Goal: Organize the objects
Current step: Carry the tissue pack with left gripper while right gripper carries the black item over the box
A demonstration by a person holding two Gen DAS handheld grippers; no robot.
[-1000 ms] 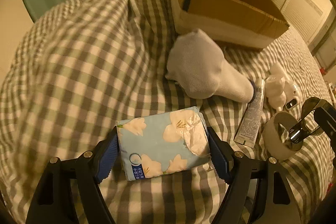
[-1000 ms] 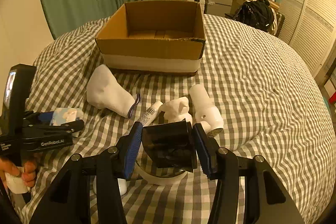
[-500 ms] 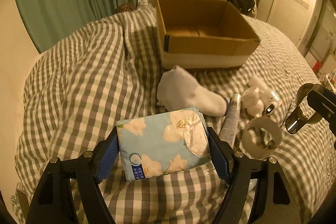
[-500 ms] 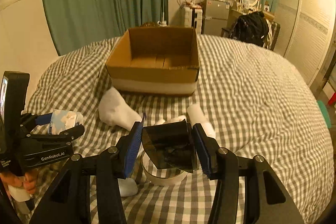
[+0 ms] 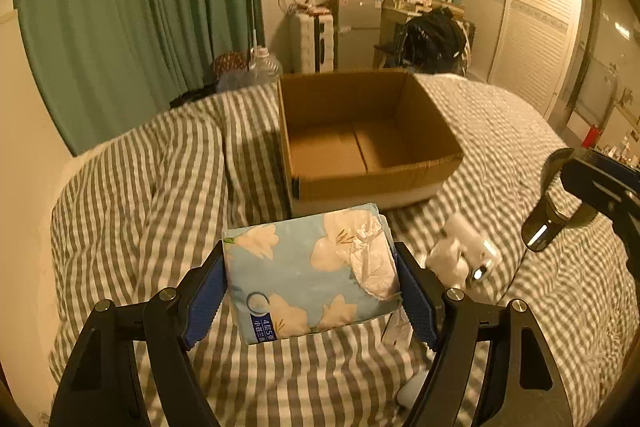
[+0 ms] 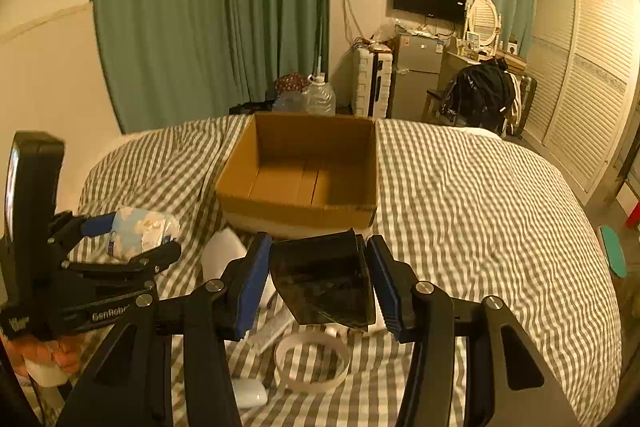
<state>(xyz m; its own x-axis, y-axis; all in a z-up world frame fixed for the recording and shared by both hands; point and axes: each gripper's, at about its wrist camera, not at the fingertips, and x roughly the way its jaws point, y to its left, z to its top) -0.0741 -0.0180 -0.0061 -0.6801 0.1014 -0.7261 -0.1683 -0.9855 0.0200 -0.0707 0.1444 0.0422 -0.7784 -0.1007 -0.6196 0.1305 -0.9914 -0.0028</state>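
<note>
My left gripper [image 5: 310,295] is shut on a light blue floral tissue pack [image 5: 308,271] and holds it above the bed, short of the open cardboard box [image 5: 368,131]. The pack also shows in the right wrist view [image 6: 140,231]. My right gripper [image 6: 316,287] is shut on a dark translucent plastic scoop-like object [image 6: 324,283], held above the bed in front of the box [image 6: 304,167]. This dark object shows at the right in the left wrist view [image 5: 556,203]. The box looks empty.
On the checked bedcover [image 6: 460,211] below lie a white tape ring [image 6: 312,361], a white sock [image 6: 222,255], a white bottle [image 5: 468,247] and a small white object [image 6: 250,393]. Furniture, a fridge and curtains stand beyond the bed.
Both grippers have risen and tilted up with their objects, moving toward the box. The items on the bed have dropped lower in view, and the box interior now shows.
</note>
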